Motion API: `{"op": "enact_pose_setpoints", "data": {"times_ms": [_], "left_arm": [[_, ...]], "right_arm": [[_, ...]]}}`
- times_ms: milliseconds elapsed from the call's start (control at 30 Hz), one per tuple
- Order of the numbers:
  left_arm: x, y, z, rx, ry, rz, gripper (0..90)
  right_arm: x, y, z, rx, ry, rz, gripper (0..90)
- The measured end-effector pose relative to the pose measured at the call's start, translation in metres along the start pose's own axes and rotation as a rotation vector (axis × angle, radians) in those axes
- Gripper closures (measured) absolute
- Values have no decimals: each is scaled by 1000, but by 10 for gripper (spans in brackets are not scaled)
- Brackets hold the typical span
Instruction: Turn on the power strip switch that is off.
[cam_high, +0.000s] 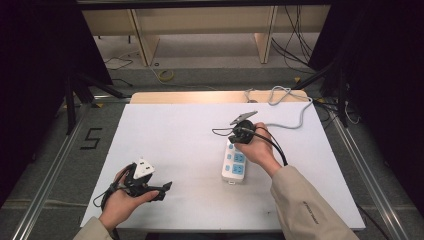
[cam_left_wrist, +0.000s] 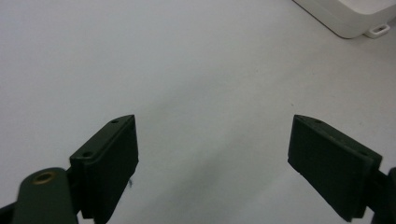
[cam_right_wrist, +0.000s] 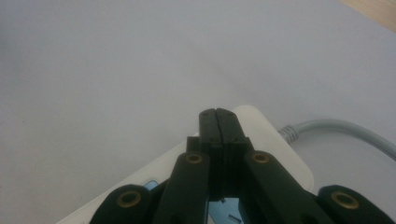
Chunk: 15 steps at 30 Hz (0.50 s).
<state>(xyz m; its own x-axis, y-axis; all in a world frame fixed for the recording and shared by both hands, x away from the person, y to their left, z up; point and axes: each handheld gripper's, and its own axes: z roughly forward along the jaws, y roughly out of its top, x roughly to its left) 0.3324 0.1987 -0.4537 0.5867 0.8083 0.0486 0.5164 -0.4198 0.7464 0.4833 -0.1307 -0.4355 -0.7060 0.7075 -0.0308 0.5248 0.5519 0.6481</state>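
On the white table sheet, the power strip lies right of centre with its grey cable running off toward one o'clock, the right gripper clenched empty over its far end, and the left gripper, jaws released, at seven o'clock facing open sheet.

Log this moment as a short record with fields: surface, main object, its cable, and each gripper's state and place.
surface: white sheet-covered table
main object: white plastic power strip with blue socket faces, lying flat right of centre
cable: grey cord running from the strip's far end toward the table's back edge
left gripper: jaws wide apart, nothing between them, over bare table near the front left
right gripper: jaws pressed together, over the strip's far end; contact cannot be told
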Motion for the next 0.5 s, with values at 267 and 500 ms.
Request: {"op": "enact_pose_setpoints", "data": {"times_ms": [267, 500], "left_arm": [[0, 0, 0, 0, -4, 1, 157], [0, 0, 0, 1, -4, 1, 157]], "right_arm": [[2, -2, 5, 19, -3, -14, 900], [4, -3, 10, 36, -4, -30, 900]]}}
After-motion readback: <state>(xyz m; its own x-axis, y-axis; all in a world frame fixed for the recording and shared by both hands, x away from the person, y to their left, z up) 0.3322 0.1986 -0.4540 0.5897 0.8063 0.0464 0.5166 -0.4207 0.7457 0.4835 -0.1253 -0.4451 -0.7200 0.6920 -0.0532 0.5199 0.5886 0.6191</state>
